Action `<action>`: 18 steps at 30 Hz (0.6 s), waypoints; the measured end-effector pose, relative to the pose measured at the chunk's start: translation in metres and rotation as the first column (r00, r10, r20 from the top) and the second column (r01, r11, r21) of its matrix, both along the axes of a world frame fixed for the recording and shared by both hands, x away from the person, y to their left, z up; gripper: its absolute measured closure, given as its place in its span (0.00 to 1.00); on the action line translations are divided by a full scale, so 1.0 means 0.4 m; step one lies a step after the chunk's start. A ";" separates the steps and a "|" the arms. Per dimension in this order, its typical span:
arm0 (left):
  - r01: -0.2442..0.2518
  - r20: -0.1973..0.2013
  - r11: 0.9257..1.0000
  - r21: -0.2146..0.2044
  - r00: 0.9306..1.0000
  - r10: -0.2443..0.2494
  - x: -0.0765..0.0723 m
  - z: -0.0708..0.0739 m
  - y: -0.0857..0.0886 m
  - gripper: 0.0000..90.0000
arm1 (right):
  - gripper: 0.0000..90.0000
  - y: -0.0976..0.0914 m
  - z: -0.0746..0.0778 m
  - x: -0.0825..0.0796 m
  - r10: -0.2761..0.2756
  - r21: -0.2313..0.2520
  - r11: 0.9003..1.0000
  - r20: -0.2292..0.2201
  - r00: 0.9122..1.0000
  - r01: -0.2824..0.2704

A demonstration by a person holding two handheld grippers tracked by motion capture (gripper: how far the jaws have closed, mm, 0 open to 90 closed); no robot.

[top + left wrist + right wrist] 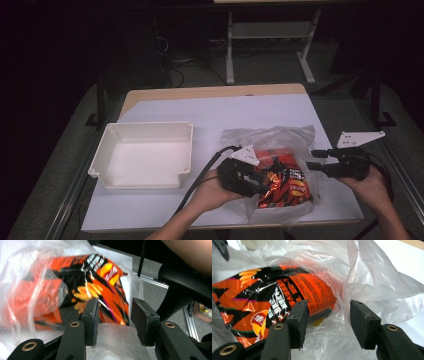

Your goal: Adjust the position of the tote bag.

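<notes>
Plastic bag (280,142) veils orange snack packet (282,182), blurring its print.

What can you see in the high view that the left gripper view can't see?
High view alone: the empty white tray left of the plastic bag, the right gripper beside the bag, and the white sheet covering the table.

Left gripper view alone: a close look between the left gripper and its open jaws, with clear plastic lying between the pads, and the grey floor past the table edge.

Both: the orange and black snack packet inside the clear bag.
</notes>
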State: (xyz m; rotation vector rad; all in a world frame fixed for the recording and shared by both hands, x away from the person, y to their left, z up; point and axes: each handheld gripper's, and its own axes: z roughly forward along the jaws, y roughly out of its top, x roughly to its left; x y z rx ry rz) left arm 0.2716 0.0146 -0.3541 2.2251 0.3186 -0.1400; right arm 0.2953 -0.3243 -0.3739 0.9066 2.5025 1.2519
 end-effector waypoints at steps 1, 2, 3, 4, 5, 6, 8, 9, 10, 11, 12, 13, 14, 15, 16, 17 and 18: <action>0.000 0.000 1.000 0.000 1.000 0.000 0.000 0.000 0.000 0.65 | 0.52 0.000 0.002 0.000 -0.004 0.002 1.000 -0.002 1.000 0.004; 0.001 -0.003 1.000 0.005 1.000 -0.001 -0.003 -0.005 0.003 0.65 | 0.52 0.000 0.002 0.000 -0.004 0.002 1.000 -0.002 1.000 0.004; 0.000 -0.001 1.000 0.012 1.000 0.000 -0.005 -0.011 0.009 0.65 | 0.52 0.000 0.004 0.002 -0.004 0.005 1.000 -0.001 1.000 0.004; -0.004 -0.006 1.000 0.012 1.000 0.004 -0.007 -0.015 0.014 0.65 | 0.52 0.000 0.008 0.003 -0.006 0.004 1.000 -0.001 1.000 0.006; -0.003 -0.003 1.000 0.020 1.000 0.003 -0.008 -0.020 0.019 0.65 | 0.51 0.001 0.012 0.005 -0.002 0.002 1.000 0.004 1.000 0.002; -0.009 -0.006 1.000 0.024 1.000 0.009 -0.011 -0.024 0.025 0.65 | 0.51 0.001 0.012 0.005 -0.002 0.002 1.000 0.004 1.000 0.002; -0.009 -0.011 0.999 0.031 1.000 0.010 -0.014 -0.033 0.036 0.65 | 0.51 0.002 0.016 0.007 -0.010 -0.010 1.000 0.003 1.000 0.010; -0.014 -0.012 0.999 0.032 1.000 0.015 -0.016 -0.038 0.041 0.65 | 0.51 0.002 0.016 0.007 -0.010 -0.010 1.000 0.003 1.000 0.010; -0.016 -0.016 0.999 0.031 1.000 0.016 -0.018 -0.042 0.046 0.65 | 0.51 0.001 0.016 0.008 -0.012 -0.012 1.000 0.003 1.000 0.012; -0.017 -0.021 0.999 0.032 1.000 0.018 -0.020 -0.045 0.050 0.65 | 0.50 -0.001 0.014 0.011 -0.018 -0.007 1.000 -0.003 1.000 0.018; -0.018 -0.020 0.999 0.033 1.000 0.019 -0.022 -0.049 0.053 0.65 | 0.50 -0.001 0.014 0.011 -0.018 -0.007 1.000 -0.003 1.000 0.018; -0.016 -0.020 0.999 0.037 1.000 0.017 -0.024 -0.052 0.056 0.64 | 0.49 -0.002 0.013 0.011 -0.019 -0.004 1.000 -0.007 1.000 0.019; -0.016 -0.024 0.999 0.038 1.000 0.016 -0.026 -0.055 0.058 0.64 | 0.49 -0.002 0.012 0.012 -0.020 -0.003 1.000 -0.010 1.000 0.020; -0.016 -0.024 0.999 0.035 1.000 0.016 -0.027 -0.059 0.061 0.64 | 0.49 -0.002 0.011 0.011 -0.021 -0.006 1.000 -0.011 1.000 0.021; -0.009 -0.022 0.999 0.039 1.000 0.010 -0.028 -0.061 0.063 0.64 | 0.49 -0.001 0.011 0.010 -0.020 -0.004 1.000 -0.011 1.000 0.020; -0.008 -0.026 0.999 0.039 1.000 0.009 -0.031 -0.063 0.064 0.64 | 0.49 -0.001 0.012 0.008 -0.020 -0.004 1.000 -0.007 1.000 0.020; -0.006 -0.023 0.999 0.038 1.000 0.007 -0.032 -0.065 0.064 0.64 | 0.49 -0.001 0.013 0.007 -0.021 -0.005 1.000 -0.005 1.000 0.021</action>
